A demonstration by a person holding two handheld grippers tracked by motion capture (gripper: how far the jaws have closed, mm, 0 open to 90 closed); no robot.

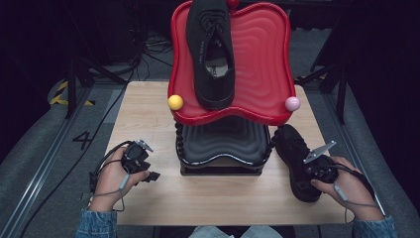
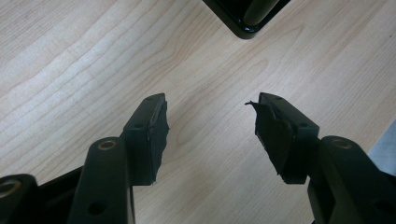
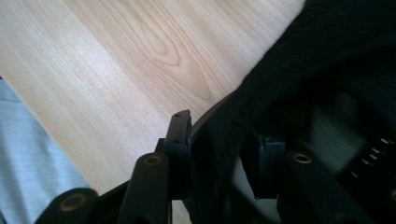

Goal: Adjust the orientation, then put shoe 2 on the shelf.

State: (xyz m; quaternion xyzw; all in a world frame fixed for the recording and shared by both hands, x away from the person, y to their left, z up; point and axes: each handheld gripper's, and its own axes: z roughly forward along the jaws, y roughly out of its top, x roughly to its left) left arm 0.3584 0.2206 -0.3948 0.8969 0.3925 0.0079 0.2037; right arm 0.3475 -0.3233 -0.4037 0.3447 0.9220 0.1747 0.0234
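Jaws of the left gripper point(image 2: 210, 126) stand well apart over bare wood, with nothing between them; the worn black pads point(image 2: 156, 135) face each other across the gap. Seen from the high view, this gripper point(image 1: 148, 174) rests low at the near left of the wooden table point(image 1: 143, 114), held in the person's left hand point(image 1: 111, 181), just left of the rack's foot, a corner of which appears at the far edge of the left gripper view.

Jaws of the right gripper point(image 3: 224, 154) straddle the rim of the black shoe point(image 3: 317, 60): one jaw lies outside the heel wall and the other inside the opening, with the fabric between them. Whether the pads press on the fabric cannot be told from the right gripper view. In the high view the right gripper point(image 1: 317, 171) sits at the near right of the table in the right hand point(image 1: 349, 191), over the heel end of this shoe point(image 1: 297, 153), which lies on the table top just right of the rack, toe pointing far.

At the table's centre stands a two-tier rack: a black lower tray point(image 1: 223, 144) and a red upper tray point(image 1: 262, 59). A second black shoe point(image 1: 210, 49) lies on the red tray, toward its left side. A yellow ball point(image 1: 175, 102) caps the near left corner of the red tray and a pink ball point(image 1: 292, 103) the near right.
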